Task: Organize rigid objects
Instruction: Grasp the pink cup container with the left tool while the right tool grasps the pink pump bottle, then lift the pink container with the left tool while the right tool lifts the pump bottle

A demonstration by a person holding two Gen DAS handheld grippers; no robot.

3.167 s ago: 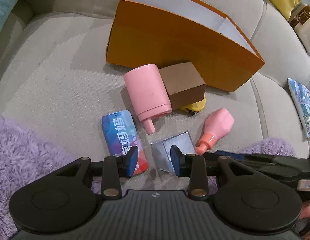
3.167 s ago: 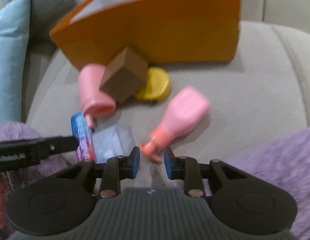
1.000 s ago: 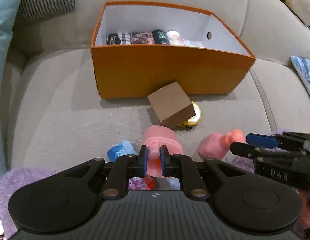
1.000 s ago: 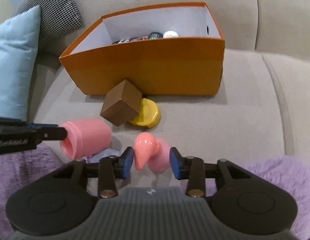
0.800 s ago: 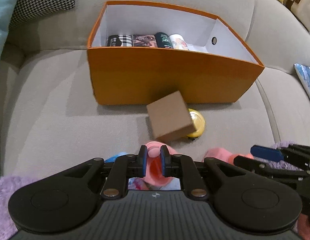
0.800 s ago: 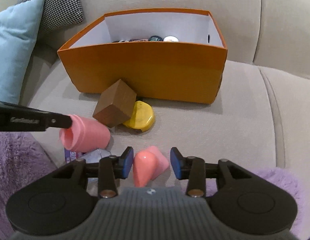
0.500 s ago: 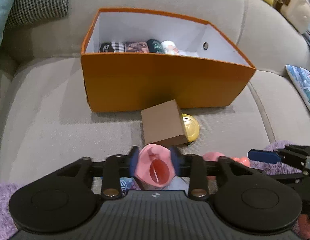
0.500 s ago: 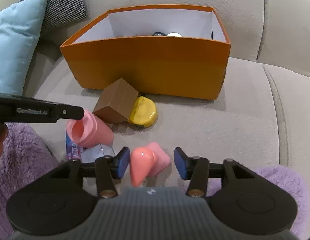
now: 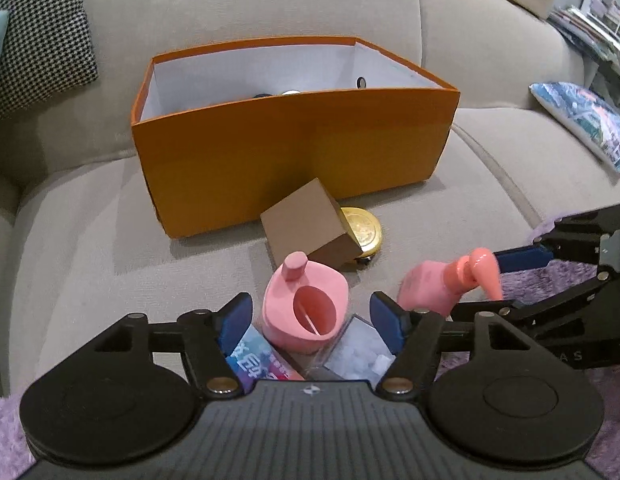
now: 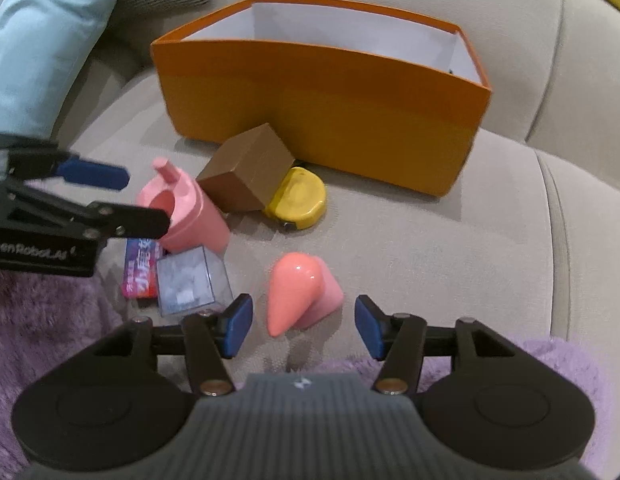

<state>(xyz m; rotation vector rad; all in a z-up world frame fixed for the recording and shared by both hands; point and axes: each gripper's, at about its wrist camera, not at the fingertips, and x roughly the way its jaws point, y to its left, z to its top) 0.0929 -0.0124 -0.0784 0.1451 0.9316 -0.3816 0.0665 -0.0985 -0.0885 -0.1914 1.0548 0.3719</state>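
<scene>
Nearest the left gripper (image 9: 311,322), the pink cup-like container (image 9: 306,306) stands between the blue fingers (image 9: 237,320), which are opening and stand clear of its sides, so nothing is held; it rests on the sofa seat (image 9: 90,248), partly on a printed flat pack (image 9: 254,360) and beside a clear plastic box (image 9: 359,350). I judge it stands upright so it can be picked up more easily. Its long axis runs roughly vertical, leaning a little toward the camera, open mouth facing up and toward the gripper, small spout on the far rim.

The right gripper (image 10: 304,326) likewise has its fingers spreading, with the pink pump bottle (image 10: 300,292) between them but untouched. The bottle stands on its base on the seat, its axis upright, the glossy nozzle drooping toward the camera.

Just beyond, a brown box (image 9: 310,224) tilts on one edge against a yellow round tin (image 9: 361,230), propped up by it. Farther back sits the orange box (image 9: 294,144), open at the top, with a few things visible at its back wall; I judge it to be the place where the loose things are bound.
</scene>
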